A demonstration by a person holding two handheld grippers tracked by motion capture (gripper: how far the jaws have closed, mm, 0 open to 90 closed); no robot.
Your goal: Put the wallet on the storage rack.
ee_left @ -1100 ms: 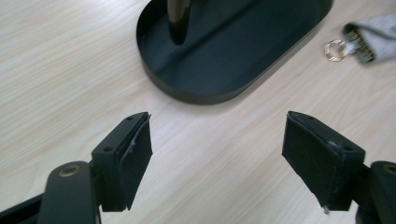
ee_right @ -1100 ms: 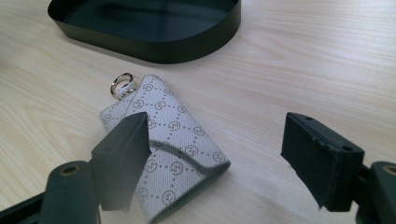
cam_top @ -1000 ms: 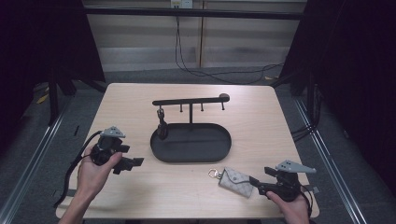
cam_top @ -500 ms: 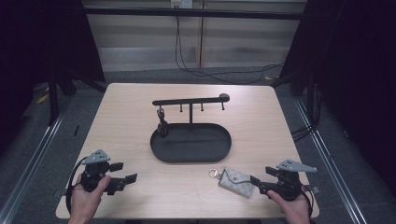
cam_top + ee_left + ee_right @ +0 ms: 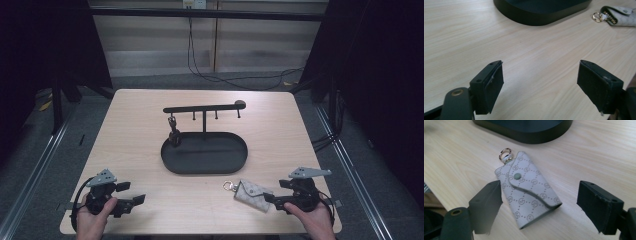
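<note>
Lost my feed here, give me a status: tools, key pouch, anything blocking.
Left tool open, empty, near table's front left. Right tool open, straddling grey key pouch, not gripping. Pouch flat on table, before black tray. Nothing blocking.

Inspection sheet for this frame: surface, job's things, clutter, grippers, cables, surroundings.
Surface: light wood table, bare around the items.
Job's things: black oval tray with hook rack, a small dark item hanging from its left hook; grey patterned key pouch with metal ring, flat on the table near the tray.
Clutter: nothing seen.
Grippers: left gripper open over bare table; right gripper open, jaws either side of the pouch.
Cables: black cable on the floor behind the table.
Surroundings: dark curtains, floor rails.
</note>
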